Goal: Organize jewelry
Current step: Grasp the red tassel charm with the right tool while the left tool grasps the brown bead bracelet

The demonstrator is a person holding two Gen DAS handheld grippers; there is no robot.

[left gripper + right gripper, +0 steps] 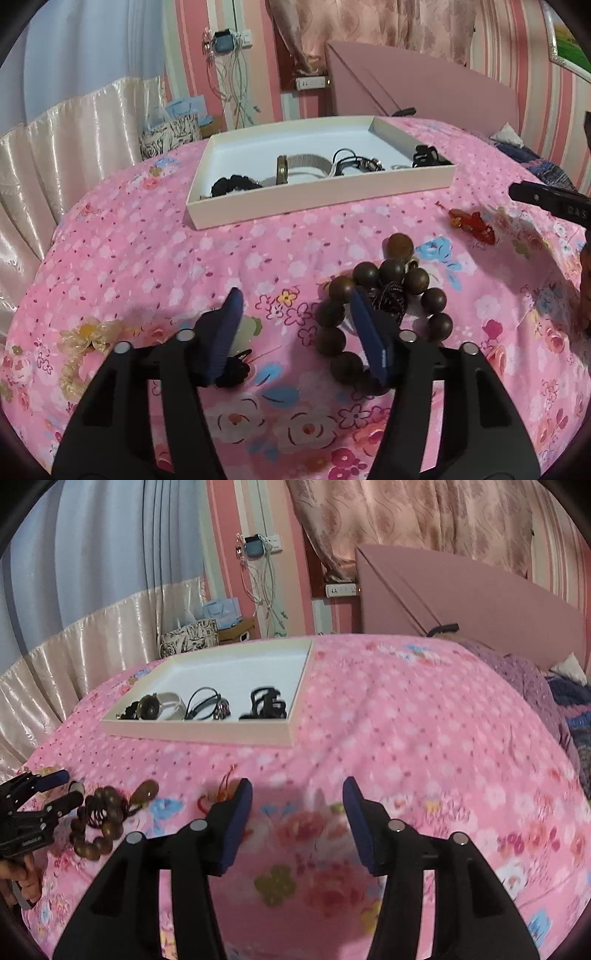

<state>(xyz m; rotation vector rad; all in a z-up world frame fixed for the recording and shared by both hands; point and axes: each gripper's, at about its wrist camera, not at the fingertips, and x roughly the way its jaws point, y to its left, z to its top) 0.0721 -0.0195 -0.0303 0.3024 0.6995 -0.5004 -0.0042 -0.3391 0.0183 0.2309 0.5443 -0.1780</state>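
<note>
- My left gripper (295, 314): jaws released, right pad inside the wooden bead bracelet (384, 295) on the bed; I may snag its tassel
- Right gripper (297, 805): jaws released, empty; could nudge the red charm (218, 797)
- Tray (317, 199) lies beyond

Bedspread (155, 258) is thin printed cloth, matt, a bit rumpled. The bracelet (384, 306) right at the left tool (295, 314) looks like dark wood beads, smooth with a soft sheen. Tool pads (234, 317) are matt ribbed blue rubbery stuff, with arms of matt black plastic and shiny metal pins. Tray (317, 192) ahead looks like plain matt cardboard, white inside. In it a watch (295, 166) with a metal mesh band, fairly shiny. The red charm (472, 221) off to the right is glossy, see-through like glass or plastic. Curtain (74, 122) far left is satiny, glossy cloth.
</note>
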